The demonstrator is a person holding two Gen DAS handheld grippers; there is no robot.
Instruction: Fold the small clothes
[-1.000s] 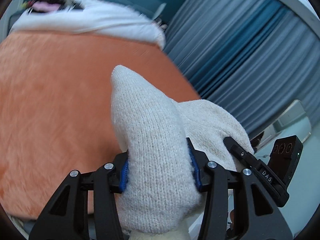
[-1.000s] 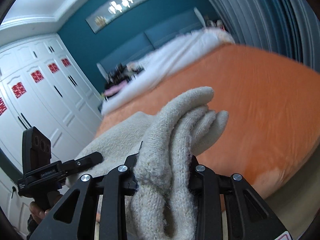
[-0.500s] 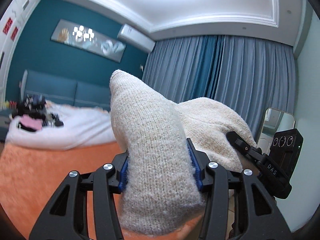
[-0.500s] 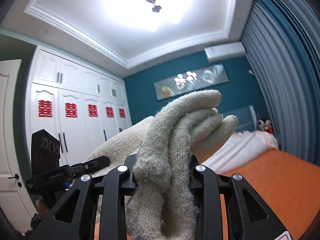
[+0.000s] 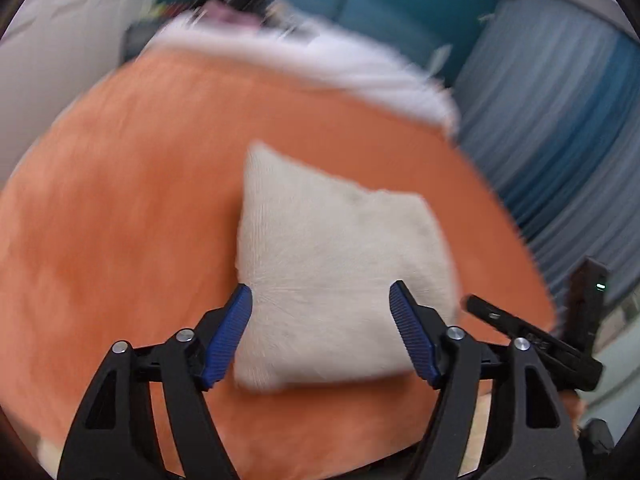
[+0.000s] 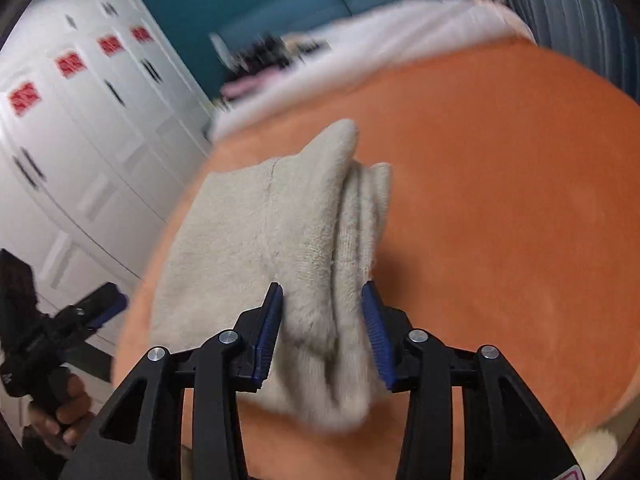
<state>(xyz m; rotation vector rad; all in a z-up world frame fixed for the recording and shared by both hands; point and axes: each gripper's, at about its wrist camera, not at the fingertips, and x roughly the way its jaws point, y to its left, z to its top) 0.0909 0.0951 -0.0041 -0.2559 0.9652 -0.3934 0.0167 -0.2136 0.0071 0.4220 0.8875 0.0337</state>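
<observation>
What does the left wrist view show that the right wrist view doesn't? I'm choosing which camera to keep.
Left wrist only: the left gripper has just been opening, its pads clear of the cream knit garment.
Right wrist only: white wardrobe doors, a hand holding the other tool, and the right gripper just easing open around the garment's folded edge.
Both: the garment lying on the orange blanket.

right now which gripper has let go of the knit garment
The left gripper: its blue pads stand wide, clear of the cream knit garment, having just opened. The right gripper also just opened a little, but the fold still fills its narrower gap.
</observation>
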